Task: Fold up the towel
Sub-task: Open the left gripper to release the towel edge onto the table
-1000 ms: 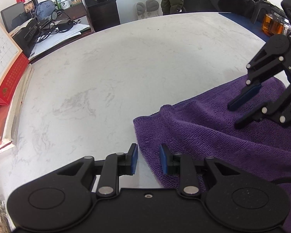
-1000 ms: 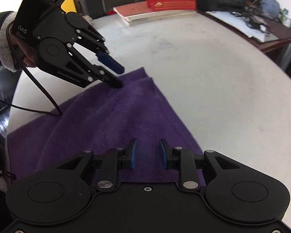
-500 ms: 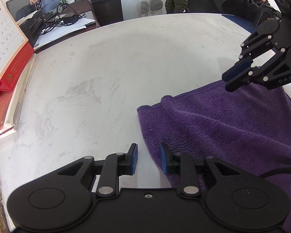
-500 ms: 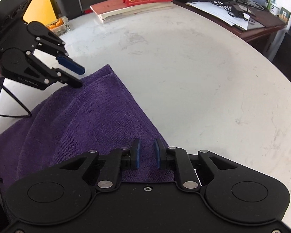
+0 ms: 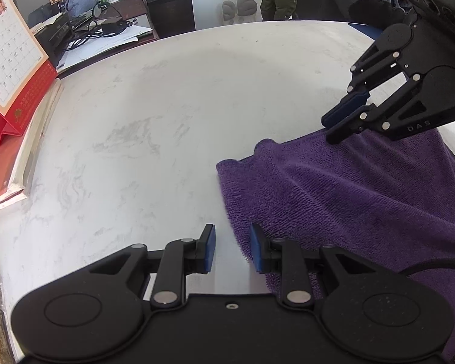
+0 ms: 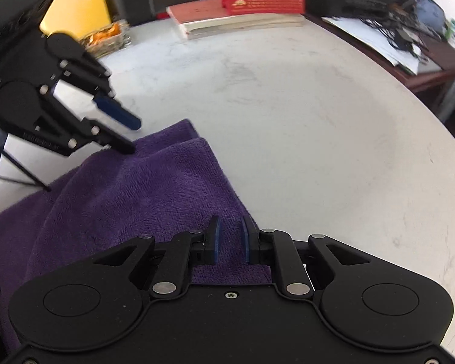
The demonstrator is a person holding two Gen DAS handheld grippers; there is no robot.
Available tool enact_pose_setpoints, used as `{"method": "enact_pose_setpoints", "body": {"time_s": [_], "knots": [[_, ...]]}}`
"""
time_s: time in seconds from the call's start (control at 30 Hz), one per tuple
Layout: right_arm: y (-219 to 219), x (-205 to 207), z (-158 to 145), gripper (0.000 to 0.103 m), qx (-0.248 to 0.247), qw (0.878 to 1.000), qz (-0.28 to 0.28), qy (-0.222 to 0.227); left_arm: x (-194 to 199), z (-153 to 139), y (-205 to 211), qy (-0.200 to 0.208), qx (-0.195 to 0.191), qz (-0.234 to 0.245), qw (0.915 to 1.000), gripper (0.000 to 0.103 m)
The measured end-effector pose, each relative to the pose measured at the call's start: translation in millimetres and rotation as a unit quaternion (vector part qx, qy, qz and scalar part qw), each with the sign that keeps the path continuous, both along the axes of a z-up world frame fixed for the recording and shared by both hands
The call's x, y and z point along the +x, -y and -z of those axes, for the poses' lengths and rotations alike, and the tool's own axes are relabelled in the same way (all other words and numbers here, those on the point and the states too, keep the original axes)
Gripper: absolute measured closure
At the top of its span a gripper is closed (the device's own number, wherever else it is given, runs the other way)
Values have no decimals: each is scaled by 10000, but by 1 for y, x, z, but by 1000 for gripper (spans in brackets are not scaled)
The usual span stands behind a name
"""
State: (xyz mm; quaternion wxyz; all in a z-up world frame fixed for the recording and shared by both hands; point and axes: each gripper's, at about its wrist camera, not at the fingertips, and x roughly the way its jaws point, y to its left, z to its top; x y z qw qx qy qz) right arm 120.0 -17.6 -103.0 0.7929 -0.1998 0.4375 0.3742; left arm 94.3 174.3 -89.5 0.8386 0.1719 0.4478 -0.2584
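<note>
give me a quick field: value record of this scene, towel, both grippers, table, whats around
towel: purple towel, already doubled over, two layers showing at its far corner, lying rumpled on the table
table: pale marbled top
left gripper: jaws slightly apart over the towel's side edge, nothing pinched between the pads
right gripper: jaws narrow, over the towel near its corner; a grip on the cloth cannot be told
clutter: red desk calendar and books at the table's far side
people: two seated or standing beyond the table, only partly in view
</note>
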Motion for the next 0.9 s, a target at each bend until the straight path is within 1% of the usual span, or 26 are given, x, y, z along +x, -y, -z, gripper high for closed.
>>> {"method": "enact_pose_setpoints", "body": {"time_s": [0.1, 0.17, 0.23, 0.33, 0.43, 0.53, 0.7, 0.8, 0.9], "knots": [[-9, -4, -6, 89, 221, 9995, -212, -26, 0, 0, 0, -6, 15, -3, 10000, 78], [-16, -8, -5, 89, 219, 9991, -366, -3, 0, 0, 0, 1, 42, -11, 10000, 77], [-20, -8, 2, 87, 143, 9986, -514, -52, 0, 0, 0, 3, 69, -11, 10000, 77], [-16, -8, 5, 87, 132, 9988, -471, -11, 0, -1, 1, 1, 130, -24, 9999, 76], [-8, -8, 1, 87, 13, 9998, -173, 63, -2, -2, 3, 42, 231, -22, 9997, 76], [5, -12, -10, 84, 136, 9998, 126, 92, -8, -5, 3, 117, 302, -32, 9995, 77], [40, -38, -33, 84, 377, 9956, 848, 148, -25, -19, -3, 281, 195, -145, 9993, 77], [58, -66, -40, 77, 436, 9911, 1253, 98, -43, -31, -6, 367, 51, -183, 9991, 77], [68, -97, -43, 77, 435, 9885, 1446, 1, -64, -38, -1, 322, -326, -80, 9989, 77]]}}
